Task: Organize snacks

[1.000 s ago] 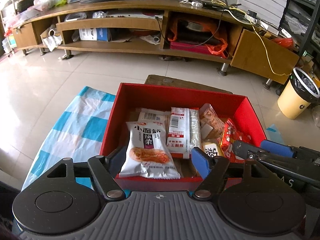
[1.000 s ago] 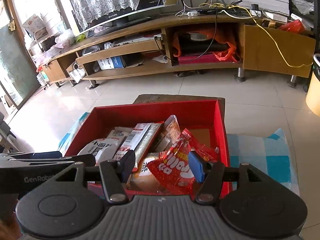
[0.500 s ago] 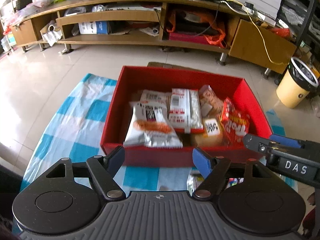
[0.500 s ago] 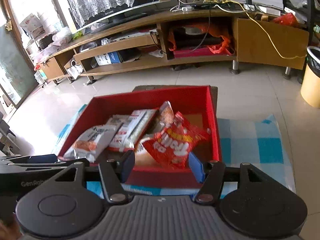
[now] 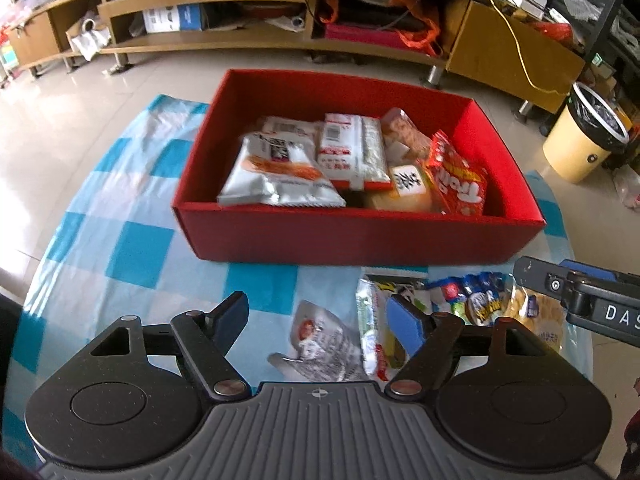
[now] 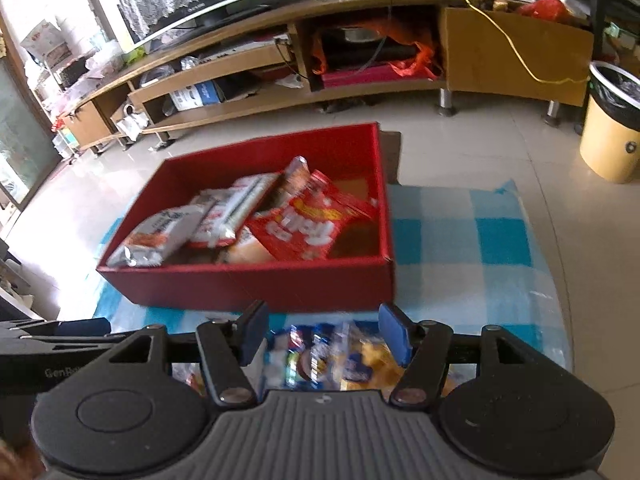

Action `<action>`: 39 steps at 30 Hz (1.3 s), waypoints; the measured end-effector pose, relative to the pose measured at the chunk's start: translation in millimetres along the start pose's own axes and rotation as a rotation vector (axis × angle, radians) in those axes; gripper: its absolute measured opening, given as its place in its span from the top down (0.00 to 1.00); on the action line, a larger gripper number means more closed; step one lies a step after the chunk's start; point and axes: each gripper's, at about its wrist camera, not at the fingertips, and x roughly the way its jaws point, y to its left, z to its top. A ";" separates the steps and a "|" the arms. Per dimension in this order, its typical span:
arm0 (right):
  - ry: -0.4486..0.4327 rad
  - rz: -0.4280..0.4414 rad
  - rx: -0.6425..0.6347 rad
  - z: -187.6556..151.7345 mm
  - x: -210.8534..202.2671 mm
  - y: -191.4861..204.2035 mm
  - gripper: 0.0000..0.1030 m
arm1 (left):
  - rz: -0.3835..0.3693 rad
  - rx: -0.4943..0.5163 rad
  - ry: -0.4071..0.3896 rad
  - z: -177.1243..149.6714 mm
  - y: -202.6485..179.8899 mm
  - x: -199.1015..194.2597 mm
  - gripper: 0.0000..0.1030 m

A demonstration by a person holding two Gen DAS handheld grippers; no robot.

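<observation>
Left gripper [image 5: 318, 316], jaws just widening and empty, is hovering over a silver packet [image 5: 324, 344] lying below it; the red box [image 5: 360, 236] sits beyond. Right gripper [image 6: 322, 334], partly open and empty, is hanging above a blue-and-yellow bag [image 6: 340, 364]. Likely next: descend, pinch, carry boxward.

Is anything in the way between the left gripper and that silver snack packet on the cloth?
Nothing visible. The left gripper is open and hangs over the silver packet, which lies on the checked cloth in front of the red box. A green packet lies right beside it, close to the right-hand finger.
</observation>
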 end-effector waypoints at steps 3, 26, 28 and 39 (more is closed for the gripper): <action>0.012 -0.016 0.023 -1.9 -0.8 -11.5 0.42 | -0.017 0.015 0.013 -2.0 -9.8 3.4 0.20; 0.058 -0.019 0.094 -3.0 -0.7 -47.5 0.41 | 0.035 0.093 0.116 -9.6 -49.6 60.0 0.29; 0.066 -0.020 0.096 -3.6 0.8 -47.2 0.41 | 0.055 0.119 0.119 -15.8 -45.3 55.0 0.34; 0.130 -0.043 0.098 -13.2 16.6 -48.5 0.32 | 0.000 0.103 0.137 -22.4 -29.9 35.5 0.24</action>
